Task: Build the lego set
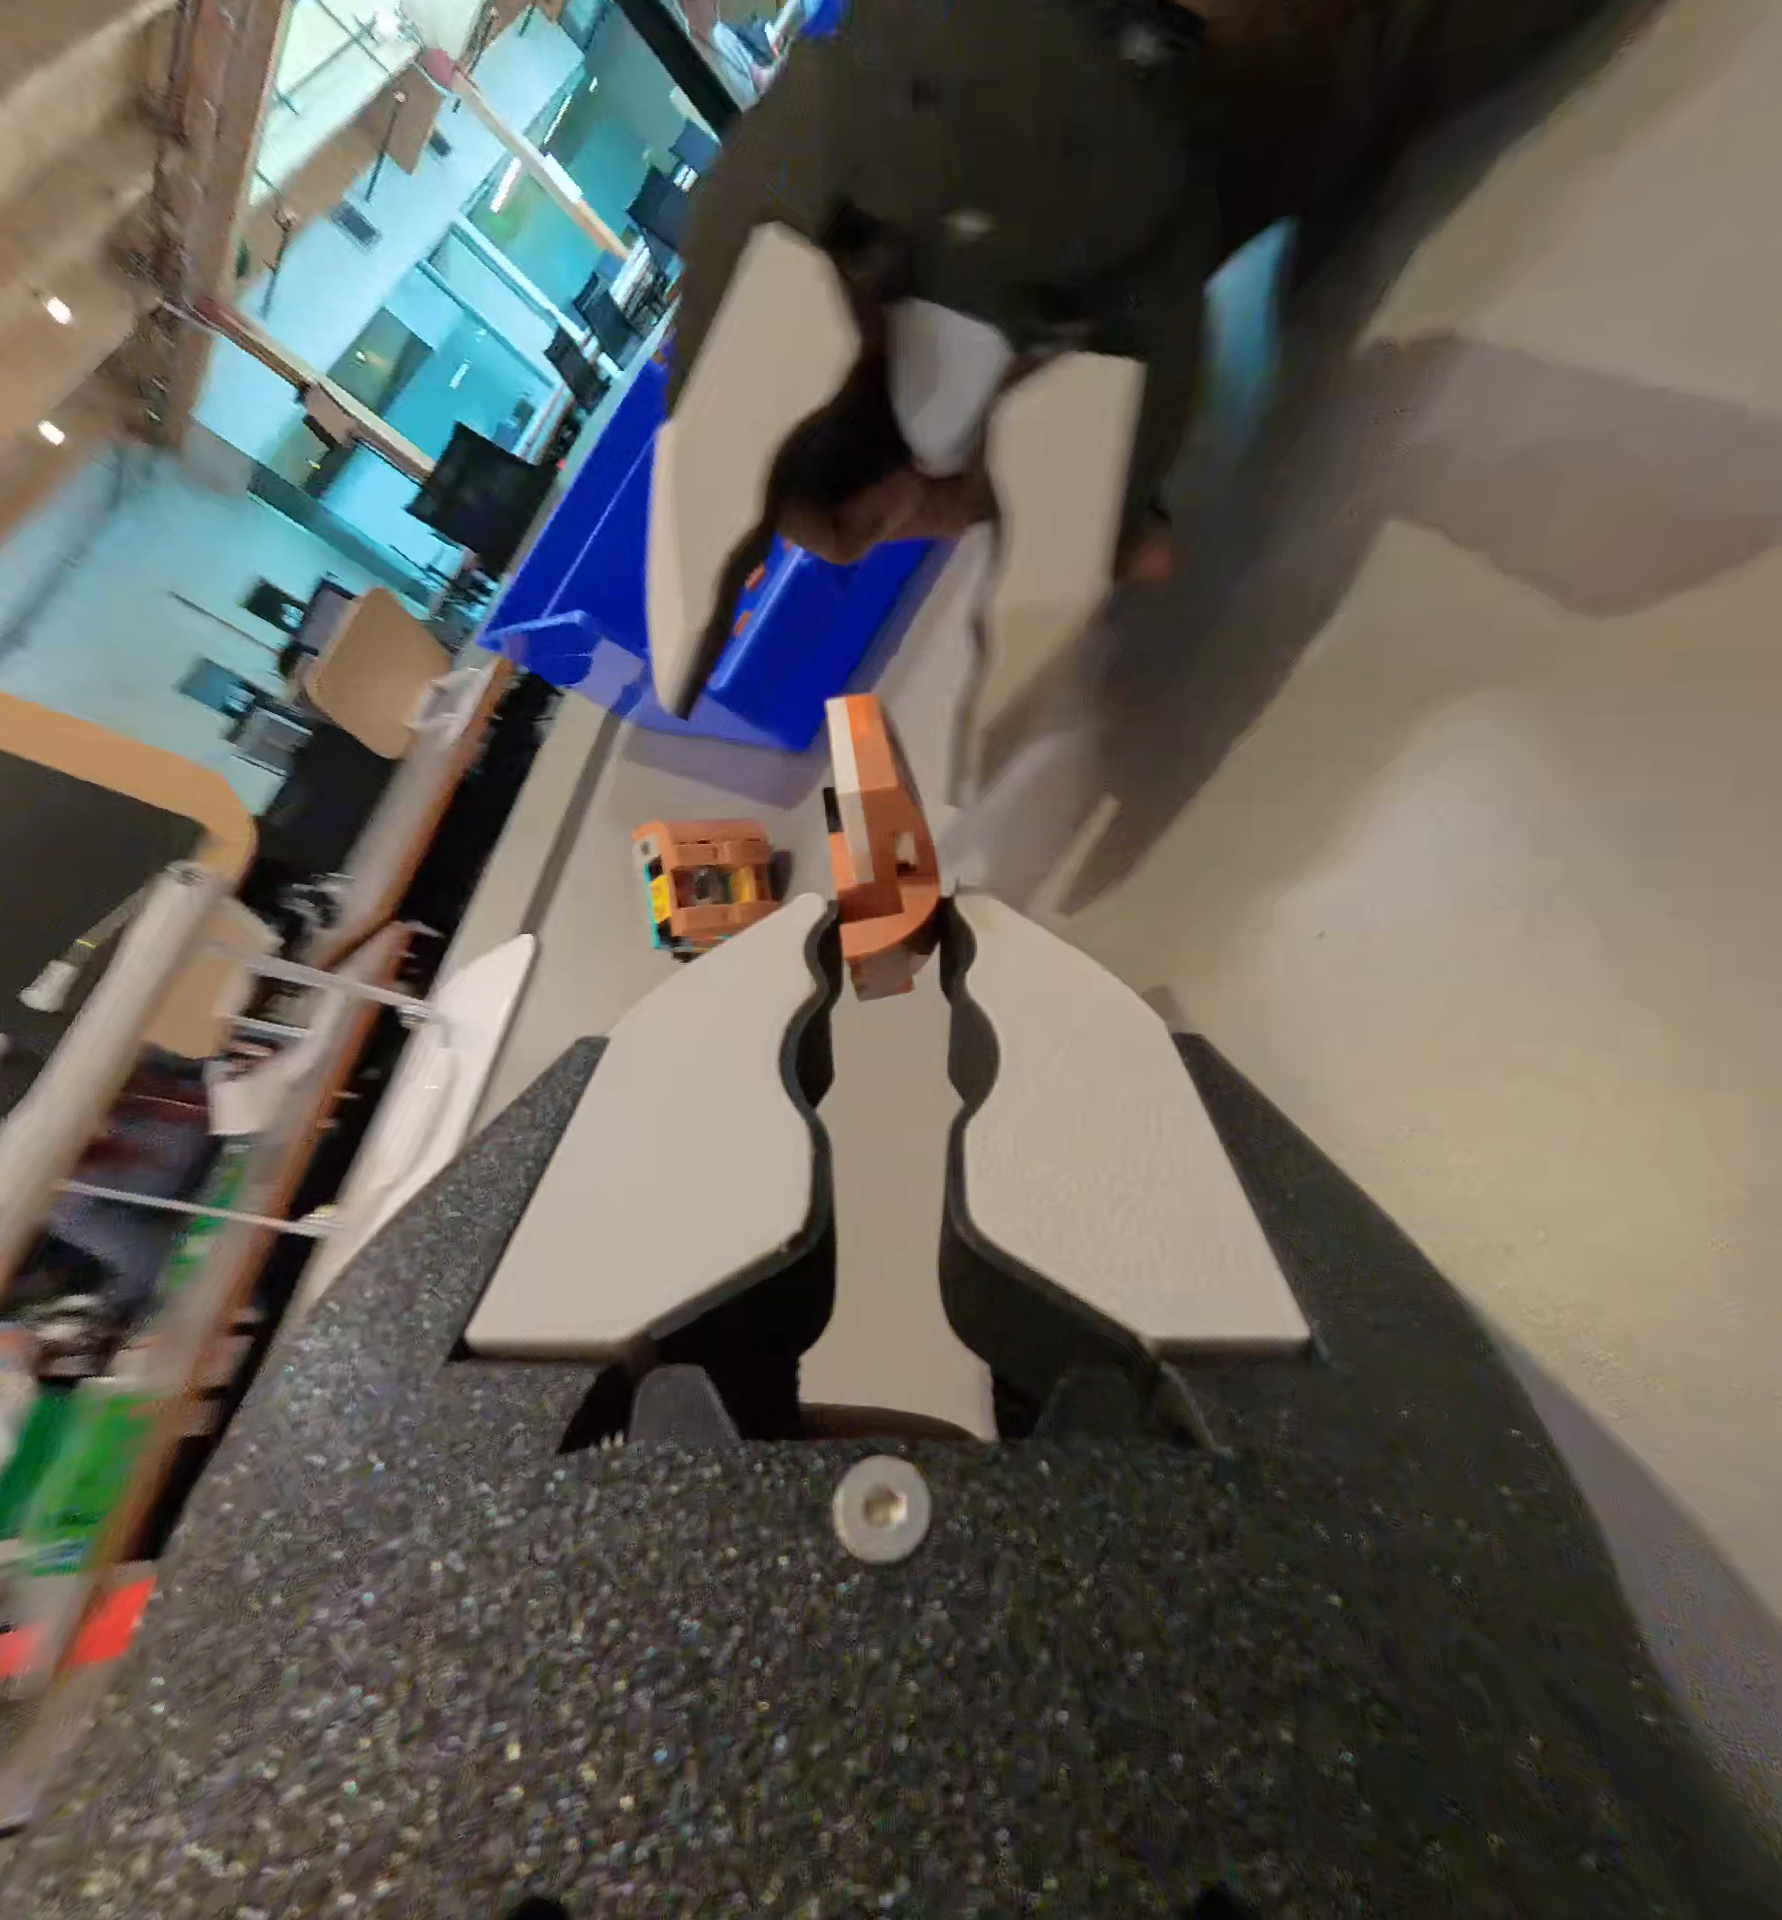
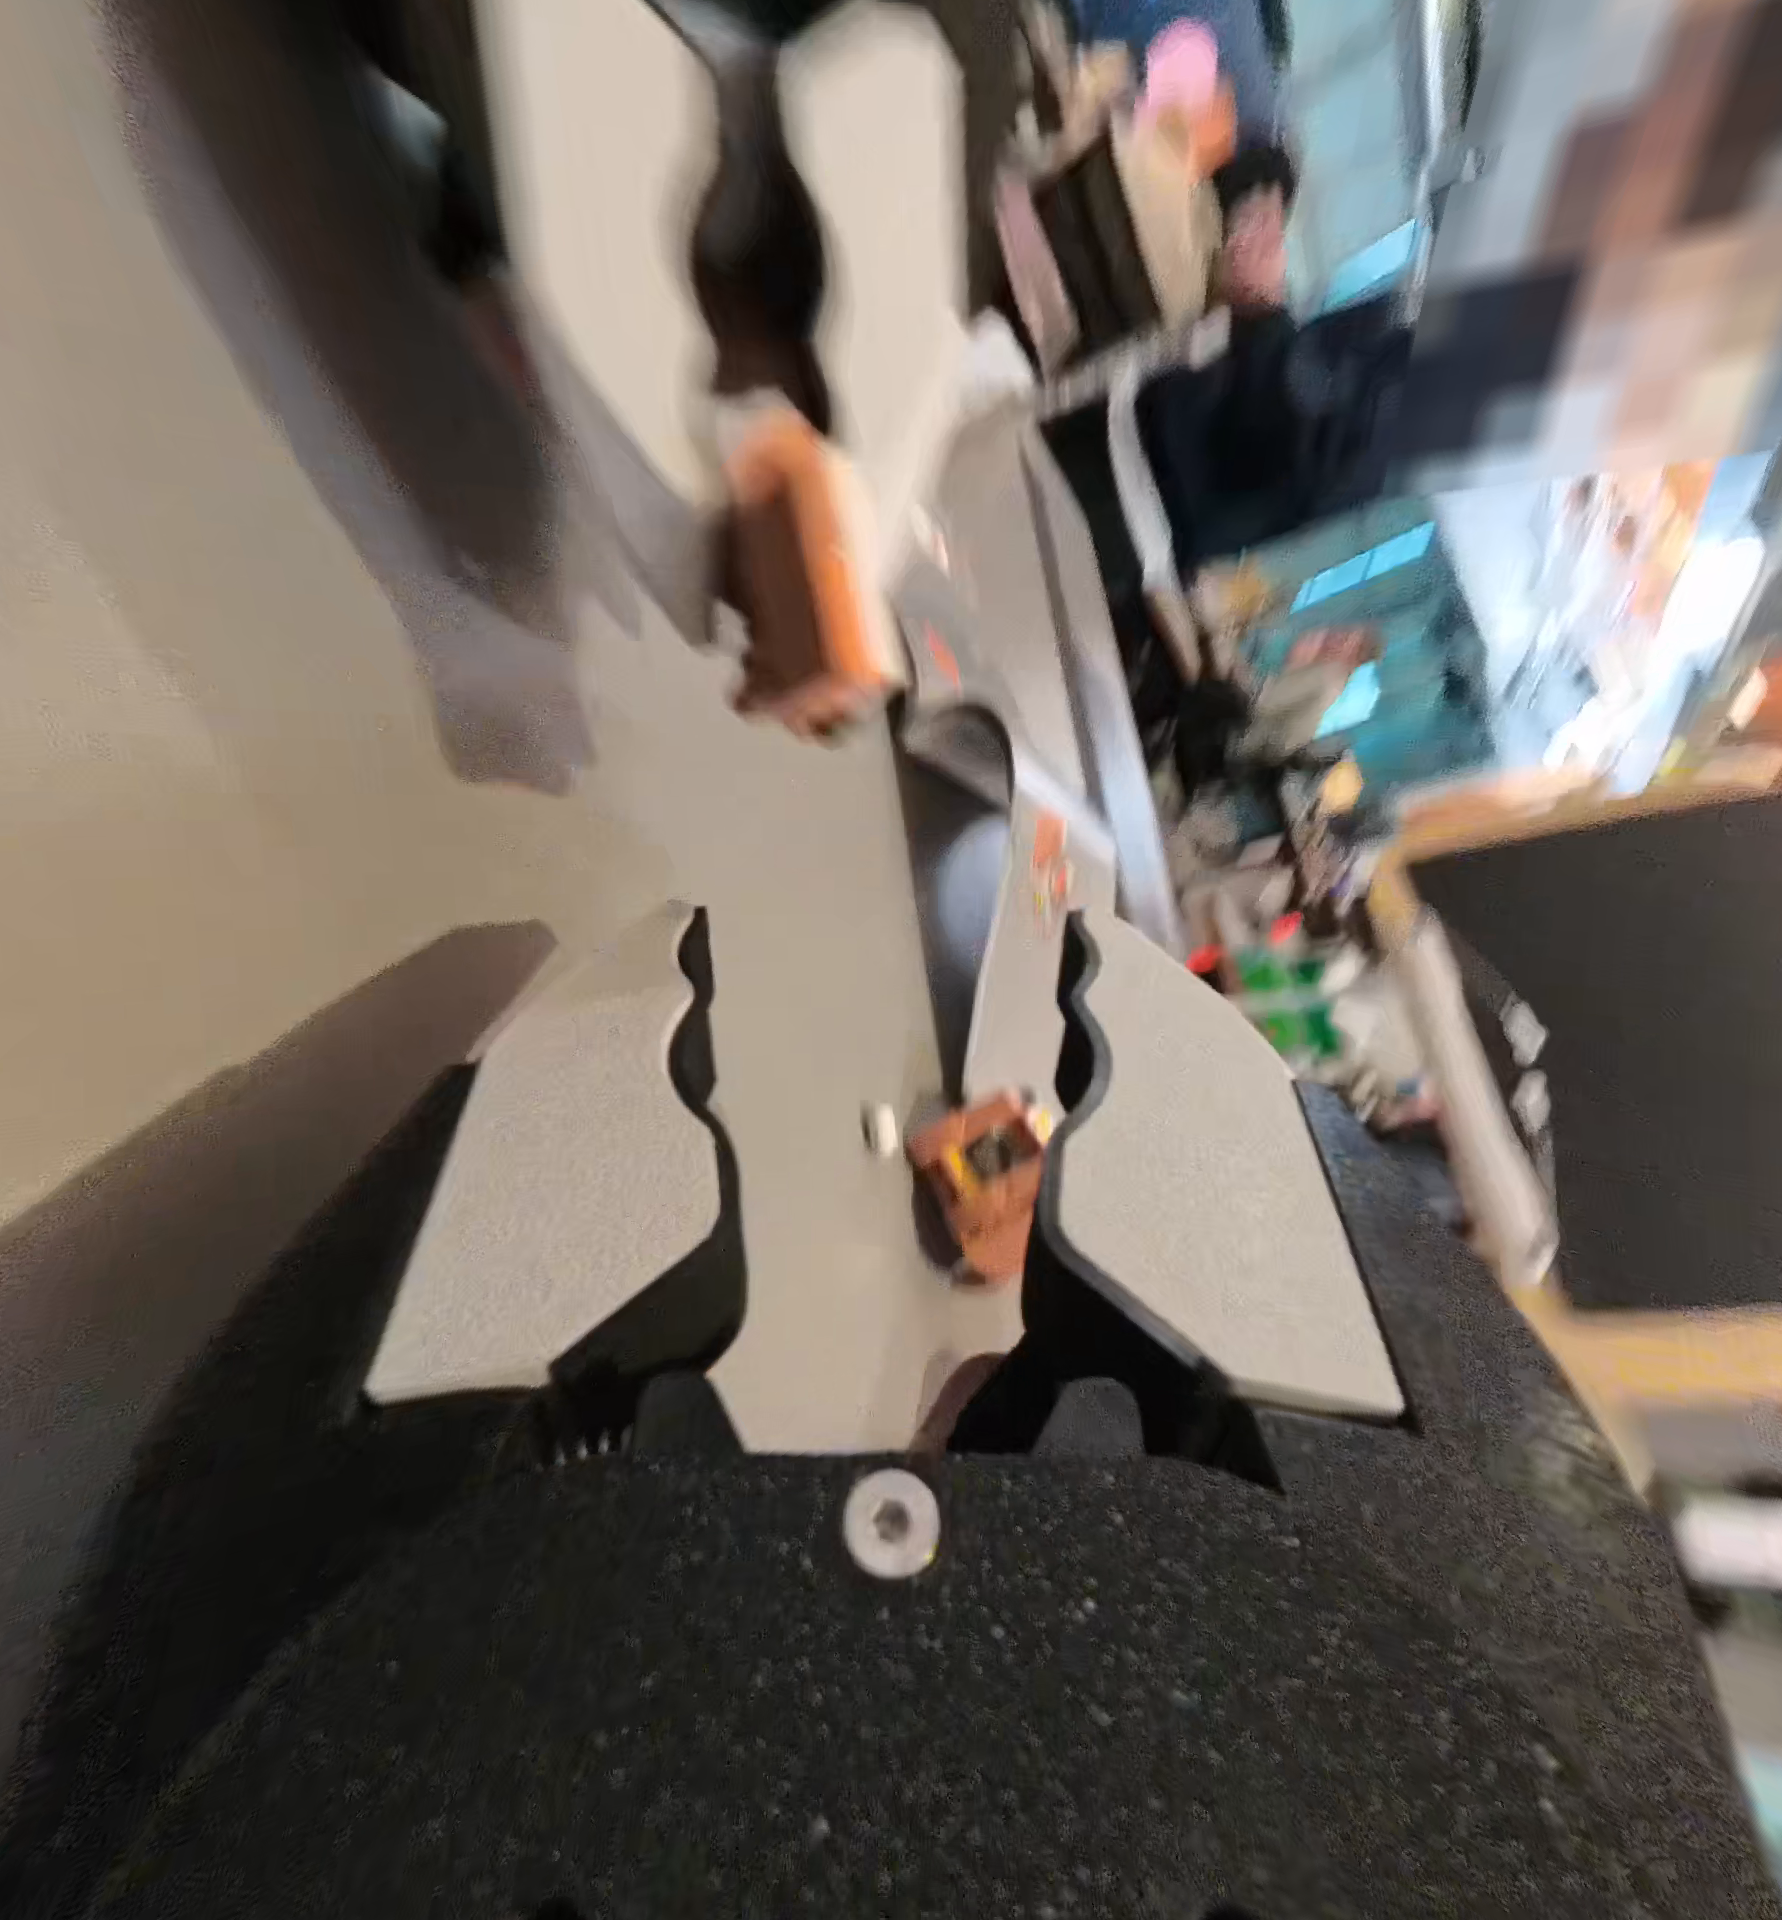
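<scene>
A: Left grey two-finger gripper (image 1: pixel 889 920): clenched on a brown and white brick-built lego piece (image 1: pixel 879 831), which is pinched at its rounded brown end and sticks out past the fingertips, clear of the table.

B: From the right wrist view the same brown piece (image 2: pixel 809 592) shows in the far gripper, blurred. And the right one?

A: Right grey two-finger gripper (image 2: pixel 882 925): released, fingers wide apart with nothing between them, hovering over the pale grey tabletop (image 2: pixel 814 1299).

B: Second build?

A: A small squarish brown lego assembly with yellow and teal bits (image 1: pixel 705 883) sits on the table, just beside the left fingertips. In the right view (image 2: pixel 975 1169) it lies near the inner edge of the right finger.

B: Background?

A: A blue plastic bin (image 1: pixel 825 644) stands farther back on the table.
</scene>
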Available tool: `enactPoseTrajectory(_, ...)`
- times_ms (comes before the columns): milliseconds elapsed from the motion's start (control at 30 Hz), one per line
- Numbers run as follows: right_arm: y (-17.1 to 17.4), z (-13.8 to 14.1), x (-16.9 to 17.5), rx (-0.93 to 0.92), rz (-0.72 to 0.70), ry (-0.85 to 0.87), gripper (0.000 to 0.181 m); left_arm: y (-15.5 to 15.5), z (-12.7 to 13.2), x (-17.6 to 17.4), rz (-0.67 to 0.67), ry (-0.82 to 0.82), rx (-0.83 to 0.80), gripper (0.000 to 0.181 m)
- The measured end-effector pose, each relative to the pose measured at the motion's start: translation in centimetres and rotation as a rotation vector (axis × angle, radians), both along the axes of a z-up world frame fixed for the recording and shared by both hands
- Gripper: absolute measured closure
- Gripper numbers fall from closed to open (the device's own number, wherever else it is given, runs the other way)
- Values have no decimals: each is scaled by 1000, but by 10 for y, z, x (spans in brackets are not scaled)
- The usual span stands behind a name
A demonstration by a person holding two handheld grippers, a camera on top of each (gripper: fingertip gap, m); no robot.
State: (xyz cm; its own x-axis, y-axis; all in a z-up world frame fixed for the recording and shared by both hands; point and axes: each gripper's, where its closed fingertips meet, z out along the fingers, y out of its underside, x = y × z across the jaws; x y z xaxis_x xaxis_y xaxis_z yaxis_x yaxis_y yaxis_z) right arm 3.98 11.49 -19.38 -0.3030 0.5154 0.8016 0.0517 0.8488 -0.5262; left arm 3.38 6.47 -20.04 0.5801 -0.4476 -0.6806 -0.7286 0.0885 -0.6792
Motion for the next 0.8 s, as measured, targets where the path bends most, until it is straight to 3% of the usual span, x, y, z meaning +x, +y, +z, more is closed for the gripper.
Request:
enactPoseTrajectory(100,43,-16,-9,-175,-231,-162,132,2,-4,1,13,100,28,163)
enactPoseTrajectory(233,52,-47,-12,-334,-375,-352,144,5,-7,-1,35,142,41,163)
enactPoseTrajectory(400,56,-58,-24,-455,-434,-432,160,7,-6,-1,49,149,56,163)
enactPoseTrajectory(800,67,-65,-39,-637,-463,-529,156,8,-3,4,44,133,74,163)
